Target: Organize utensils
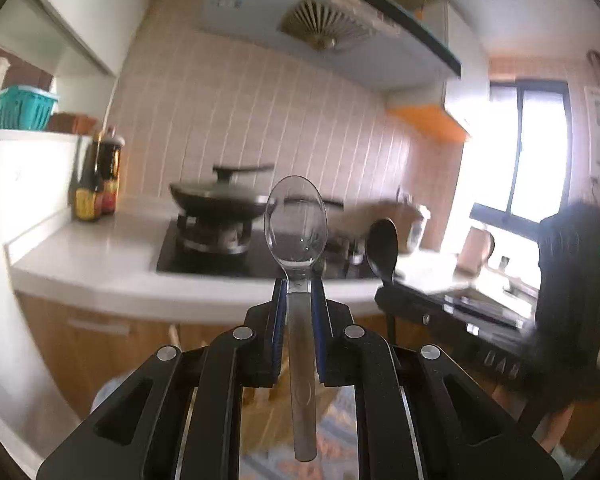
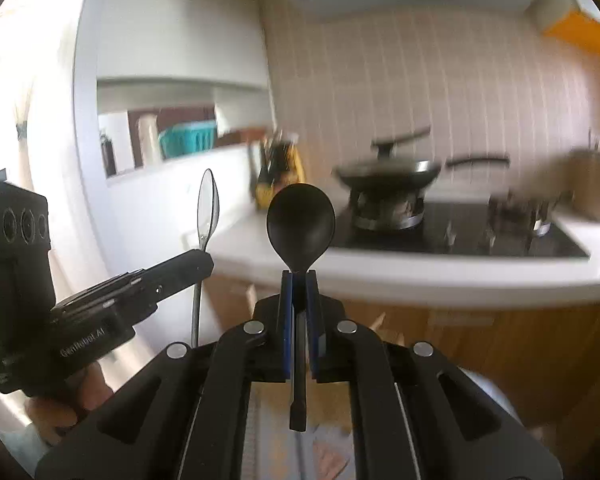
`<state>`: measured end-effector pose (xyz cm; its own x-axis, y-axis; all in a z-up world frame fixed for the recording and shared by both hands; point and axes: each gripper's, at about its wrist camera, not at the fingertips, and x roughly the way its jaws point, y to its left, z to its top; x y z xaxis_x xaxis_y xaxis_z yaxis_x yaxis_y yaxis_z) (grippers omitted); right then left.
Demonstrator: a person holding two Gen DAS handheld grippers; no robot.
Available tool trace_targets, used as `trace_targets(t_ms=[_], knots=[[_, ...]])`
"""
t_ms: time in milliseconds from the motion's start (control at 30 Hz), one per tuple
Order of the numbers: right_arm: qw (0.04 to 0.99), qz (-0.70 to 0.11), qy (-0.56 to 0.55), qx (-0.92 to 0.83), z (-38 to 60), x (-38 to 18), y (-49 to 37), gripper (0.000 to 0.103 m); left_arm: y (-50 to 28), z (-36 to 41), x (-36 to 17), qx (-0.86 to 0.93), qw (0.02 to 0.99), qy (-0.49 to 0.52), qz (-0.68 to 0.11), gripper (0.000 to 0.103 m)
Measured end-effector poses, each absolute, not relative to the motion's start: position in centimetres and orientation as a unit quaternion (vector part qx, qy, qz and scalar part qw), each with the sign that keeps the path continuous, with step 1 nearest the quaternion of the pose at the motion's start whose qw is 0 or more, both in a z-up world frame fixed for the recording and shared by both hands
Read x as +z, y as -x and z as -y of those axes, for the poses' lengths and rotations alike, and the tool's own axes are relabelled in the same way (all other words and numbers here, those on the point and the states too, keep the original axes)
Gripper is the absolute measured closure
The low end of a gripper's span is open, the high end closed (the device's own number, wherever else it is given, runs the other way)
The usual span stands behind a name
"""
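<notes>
Black linkage arms fill the bottom of both wrist views. L gripper (image 1: 299, 286) is clamped on a clear spoon (image 1: 296, 222): blue pads (image 1: 278, 312) press the neck from both sides, bowl standing up past the tips, handle running back toward the cam between the fingers. R gripper (image 2: 299, 276) is clenched on a black spoon (image 2: 301, 220) the same way, bowl up, handle hanging back under the pads (image 2: 287, 312)

Both spoons are up in the air, off any surface, in front of the counter (image 1: 88, 256). Seen from the L cam, the black spoon (image 1: 383, 250) and the R gripper (image 1: 396, 300) sit to the right, near but apart from the clear spoon. Seen from the R cam, the clear spoon (image 2: 207, 208) stands edge-on at left, held in the L gripper (image 2: 204, 260), w/ a hand (image 2: 72, 392) wrapped round its grip below

Behind: white counter w/ a black hob (image 1: 220, 260), a lidded wok (image 1: 220, 200) on the burner, sauce bottles (image 1: 98, 180) at the counter's left end near the wall. A teal basket (image 1: 24, 106) sits on a ledge higher up at left. Range hood (image 1: 328, 28) hangs over the hob, tiled wall (image 1: 260, 120) behind it, window (image 1: 528, 148) at right. Background is motion-blurred, small details unreadable
</notes>
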<state>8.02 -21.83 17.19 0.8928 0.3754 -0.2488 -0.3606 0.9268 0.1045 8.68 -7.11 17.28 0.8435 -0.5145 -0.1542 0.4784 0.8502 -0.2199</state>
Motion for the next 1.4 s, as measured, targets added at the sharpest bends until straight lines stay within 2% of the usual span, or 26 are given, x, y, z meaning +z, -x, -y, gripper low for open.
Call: trace_targets(t_ms=[100,300,600,867,1000,1067,1133,1200,1333,1400], knots=[[0.981,-0.097,-0.018,0.17,22.3,16.7,-8.5,0.098,-10.6,7.6,17.3,-0.253,0.958,0.103,-0.088,0.093],[0.981,-0.098,-0.034,0.165,24.1,13.8,-12.0,0.098,-14.3,8.2,14.8,-0.251,0.959,0.125,-0.041,0.093],[0.976,-0.123,-0.032,0.175,25.4,9.2,-15.7,0.098,-17.1,9.5,10.1,-0.244,0.961,0.121,-0.058,0.093],[0.981,-0.102,-0.006,0.165,24.7,8.1,-15.0,0.098,-17.0,10.3,8.5,-0.211,0.972,0.095,-0.041,0.092],[0.98,-0.1,-0.006,0.17,24.5,7.9,-14.4,0.098,-17.2,9.8,7.6,-0.214,0.97,0.103,-0.056,0.091],[0.98,-0.108,-0.011,0.166,24.7,7.7,-14.0,0.098,-17.2,9.3,7.5,-0.215,0.968,0.11,-0.063,0.081],[0.978,-0.117,-0.02,0.171,25.1,7.6,-13.4,0.098,-16.8,8.4,7.6,-0.219,0.966,0.122,-0.067,0.076],[0.977,-0.126,-0.022,0.172,25.3,7.5,-12.6,0.097,-16.3,7.6,7.7,-0.225,0.963,0.134,-0.071,0.065],[0.974,-0.14,-0.029,0.174,25.9,7.8,-11.1,0.09,-14.6,5.8,8.4,-0.233,0.957,0.151,-0.081,0.061],[0.974,-0.142,-0.028,0.172,26.1,8.1,-10.2,0.083,-13.3,4.9,9.0,-0.236,0.957,0.149,-0.084,0.058]])
